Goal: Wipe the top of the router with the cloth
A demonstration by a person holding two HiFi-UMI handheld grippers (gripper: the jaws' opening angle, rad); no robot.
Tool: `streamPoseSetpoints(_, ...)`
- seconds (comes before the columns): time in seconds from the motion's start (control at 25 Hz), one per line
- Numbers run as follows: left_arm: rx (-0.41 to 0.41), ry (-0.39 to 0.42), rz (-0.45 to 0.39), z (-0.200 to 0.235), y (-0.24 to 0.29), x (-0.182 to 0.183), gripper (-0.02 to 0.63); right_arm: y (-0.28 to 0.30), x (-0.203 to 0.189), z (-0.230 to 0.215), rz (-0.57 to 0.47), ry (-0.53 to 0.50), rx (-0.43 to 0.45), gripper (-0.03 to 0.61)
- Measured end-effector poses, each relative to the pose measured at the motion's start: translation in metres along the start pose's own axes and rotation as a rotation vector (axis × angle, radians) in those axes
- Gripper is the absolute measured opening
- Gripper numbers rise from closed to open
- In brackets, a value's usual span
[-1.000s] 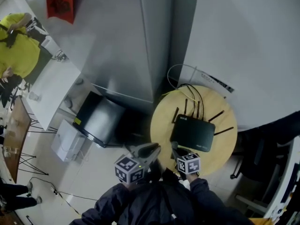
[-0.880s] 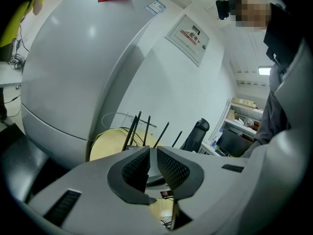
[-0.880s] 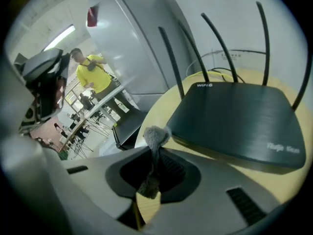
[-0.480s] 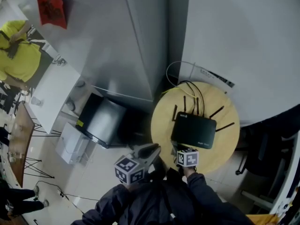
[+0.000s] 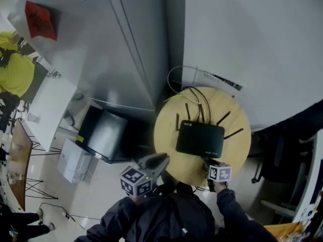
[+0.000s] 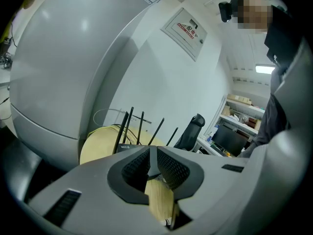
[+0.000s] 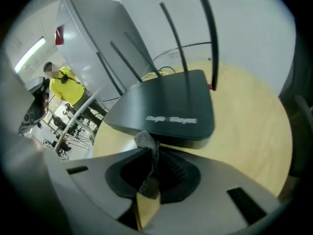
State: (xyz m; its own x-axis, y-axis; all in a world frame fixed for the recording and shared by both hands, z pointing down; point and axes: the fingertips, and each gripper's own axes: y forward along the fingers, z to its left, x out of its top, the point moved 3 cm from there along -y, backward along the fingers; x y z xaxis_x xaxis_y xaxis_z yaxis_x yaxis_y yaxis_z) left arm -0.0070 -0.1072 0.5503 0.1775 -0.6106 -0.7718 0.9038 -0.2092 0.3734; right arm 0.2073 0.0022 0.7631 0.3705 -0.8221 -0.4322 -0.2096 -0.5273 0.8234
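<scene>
The black router (image 5: 200,139) lies mid-table on the round wooden table (image 5: 166,130), with its antennas on the far side. Just off its near edge, the right gripper (image 7: 148,153) has its jaws clamped on a small grey cloth (image 7: 145,140). The left gripper (image 6: 149,155) hangs by the table's near-left edge, its jaws together with nothing between them.

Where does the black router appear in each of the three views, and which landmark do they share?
Head view: router right of centre, on the round wooden table.
Left gripper view: router low, left of centre, its edge peeping over the jaws.
Right gripper view: router fills the centre, beyond the jaws.
Shared landmark: the round wooden table.
</scene>
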Motion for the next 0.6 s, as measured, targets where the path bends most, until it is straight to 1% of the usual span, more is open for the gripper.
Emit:
streamPoseSetpoints(0.2,-0.005,0.007,0.007,-0.001,0.001,0.003,0.031,-0.022,-0.015,-0.048,0.0,0.07,-0.049,0.067)
streamPoseSetpoints(0.28,-0.006,0.004,0.009,-0.001,0.002,0.003,0.031,-0.027,-0.013,-0.056,-0.015,0.07,-0.062,0.067)
streamPoseSetpoints(0.36,-0.005,-0.001,0.01,-0.001,0.003,0.004,0.031,-0.027,-0.011,-0.055,-0.011,0.062,-0.057,0.067)
streamPoseSetpoints(0.48,-0.008,-0.003,0.009,-0.002,0.005,0.005,0.031,-0.033,-0.01,-0.032,-0.007,0.023,0.009,0.067)
streamPoseSetpoints(0.6,-0.02,0.002,0.007,-0.006,0.007,0.01,0.031,-0.057,0.008,0.006,-0.075,-0.039,0.108,0.067)
